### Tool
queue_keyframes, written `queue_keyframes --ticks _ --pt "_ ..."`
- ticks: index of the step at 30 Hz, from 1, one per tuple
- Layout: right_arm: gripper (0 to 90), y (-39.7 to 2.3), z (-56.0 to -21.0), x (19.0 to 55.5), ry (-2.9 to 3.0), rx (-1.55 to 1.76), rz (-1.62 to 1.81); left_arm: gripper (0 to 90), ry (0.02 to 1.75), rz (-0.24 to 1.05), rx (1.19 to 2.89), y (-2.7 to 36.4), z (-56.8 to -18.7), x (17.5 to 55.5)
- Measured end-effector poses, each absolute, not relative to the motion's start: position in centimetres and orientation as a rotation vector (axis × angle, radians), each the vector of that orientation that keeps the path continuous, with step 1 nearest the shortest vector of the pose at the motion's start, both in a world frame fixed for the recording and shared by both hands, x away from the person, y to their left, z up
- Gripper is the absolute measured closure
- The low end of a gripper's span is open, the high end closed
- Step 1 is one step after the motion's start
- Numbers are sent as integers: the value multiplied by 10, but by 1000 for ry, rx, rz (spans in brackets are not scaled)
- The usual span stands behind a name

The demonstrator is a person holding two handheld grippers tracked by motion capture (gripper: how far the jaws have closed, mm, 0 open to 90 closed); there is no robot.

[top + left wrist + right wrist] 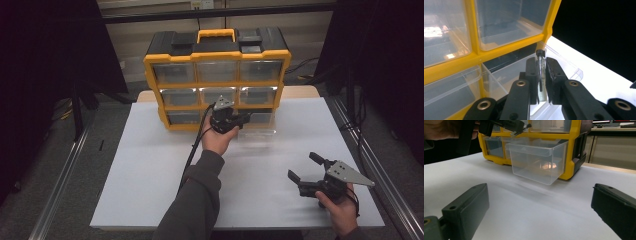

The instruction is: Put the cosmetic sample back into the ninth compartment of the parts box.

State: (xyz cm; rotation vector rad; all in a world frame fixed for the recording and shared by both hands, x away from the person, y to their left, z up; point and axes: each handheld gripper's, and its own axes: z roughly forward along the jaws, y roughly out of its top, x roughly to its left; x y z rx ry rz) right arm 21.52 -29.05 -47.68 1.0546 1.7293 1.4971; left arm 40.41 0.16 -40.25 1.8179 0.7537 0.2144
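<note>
My left tool is clamped on a small clear vial with a black cap, holding it upright just above the open clear drawer that is pulled out of the bottom right slot of the yellow and black organizer. My right tool rests low over the white bench, near its right front corner, its jaws spread wide with nothing between them, well apart from the organizer.

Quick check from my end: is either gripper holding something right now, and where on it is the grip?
The left gripper is shut on a small clear vial, clamped across its body below the dark cap, above the pulled-out drawer. The right gripper is open, holding nothing.
</note>
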Motion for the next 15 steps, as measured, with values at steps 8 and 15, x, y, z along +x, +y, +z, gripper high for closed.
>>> queue_keyframes --ticks 8,15 --pt "10 -290 -477 215 1730 1054 1495 814 766 225 1814 -1 -404 406" --pt "11 -290 -477 215 1730 1057 1498 814 772 228 1815 -1 -406 407"
